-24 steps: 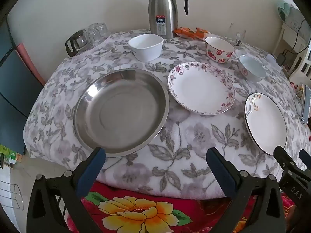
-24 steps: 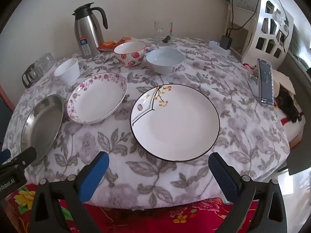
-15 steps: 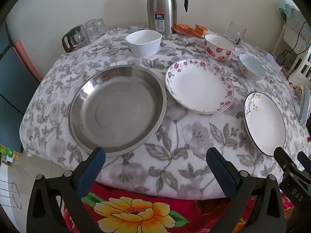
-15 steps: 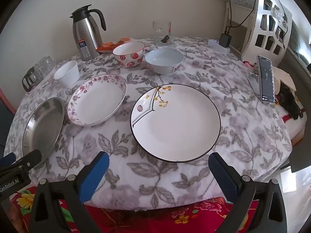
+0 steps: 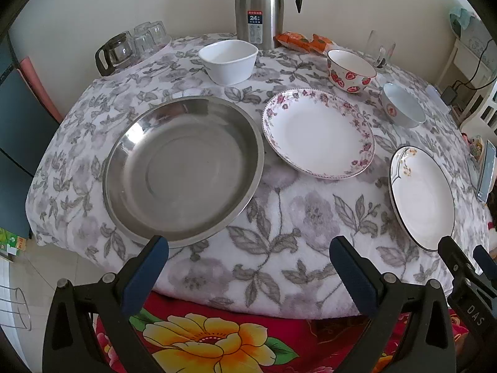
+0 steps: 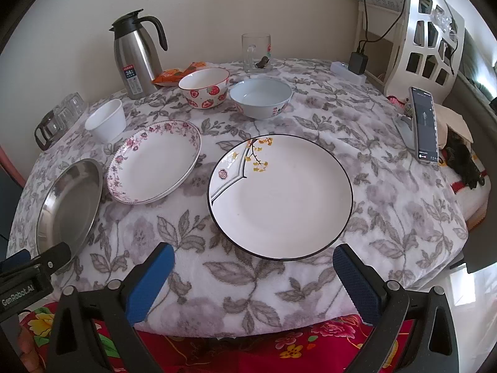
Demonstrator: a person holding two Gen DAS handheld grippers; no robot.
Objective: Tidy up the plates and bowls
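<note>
We hold both tools spread wide and empty at the table's near edge. Our left gripper (image 5: pixel 248 267) faces the round stainless-steel dish (image 5: pixel 183 168), just ahead and slightly left; our right gripper (image 6: pixel 253 275) faces the black-rimmed white plate with yellow blossoms (image 6: pixel 281 195), straight ahead and the nearer. The rose-edged white plate (image 6: pixel 155 161) lies between them, bowls behind. Round plates offer no long axis. The steel flask (image 5: pixel 259 6) reads "24"; the tool bodies read "GenRobot.AI" and, perhaps, "DAS".
</note>
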